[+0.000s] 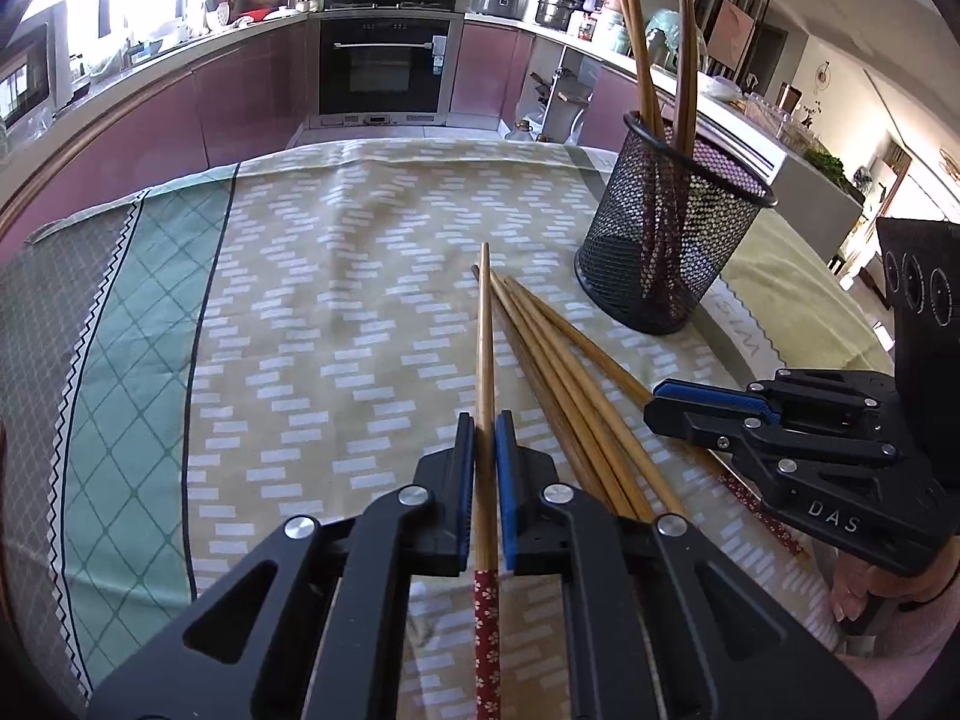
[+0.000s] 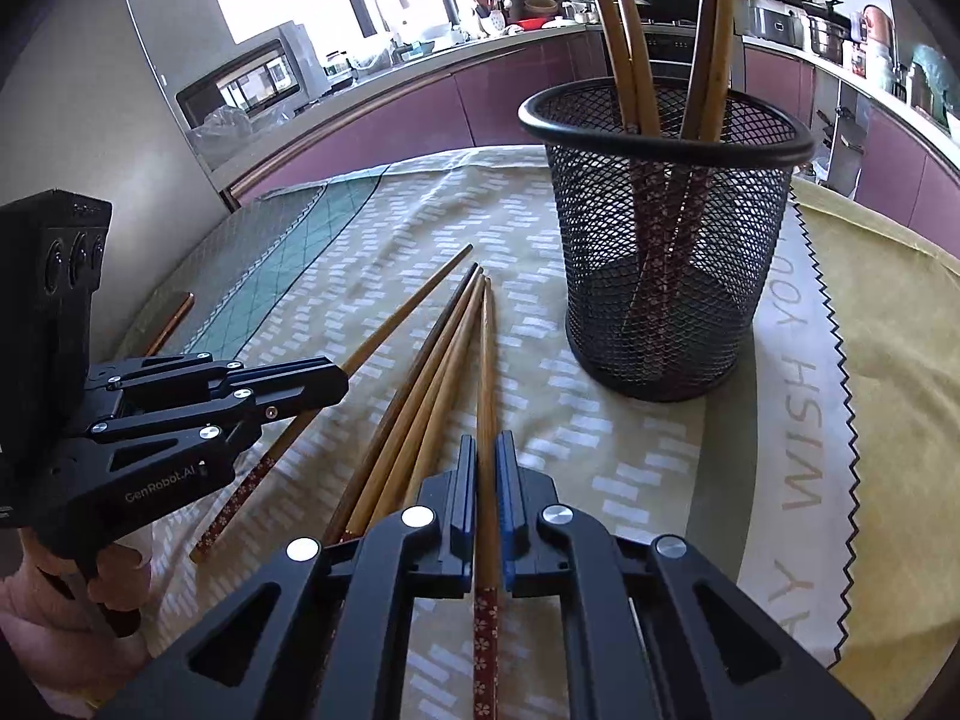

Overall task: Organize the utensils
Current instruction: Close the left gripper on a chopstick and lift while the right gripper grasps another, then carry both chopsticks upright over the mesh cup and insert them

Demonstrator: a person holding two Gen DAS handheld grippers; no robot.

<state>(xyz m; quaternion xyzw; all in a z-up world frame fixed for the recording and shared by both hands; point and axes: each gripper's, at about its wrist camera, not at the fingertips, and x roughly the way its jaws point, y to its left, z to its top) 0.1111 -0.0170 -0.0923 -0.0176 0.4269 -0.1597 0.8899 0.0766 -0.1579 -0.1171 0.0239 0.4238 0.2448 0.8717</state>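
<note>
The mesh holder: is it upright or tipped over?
Upright: the mesh holder stands on its base on the tablecloth, with chopsticks sticking up.

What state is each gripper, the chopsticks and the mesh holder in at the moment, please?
left gripper: shut on one chopstick.
right gripper: shut on another chopstick.
loose chopsticks: lying flat on the tablecloth.
mesh holder: upright, several chopsticks standing in it.

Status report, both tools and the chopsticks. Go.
Left tool shut on one wooden chopstick. Right tool shut on another. Black mesh holder upright, path clear.
</note>
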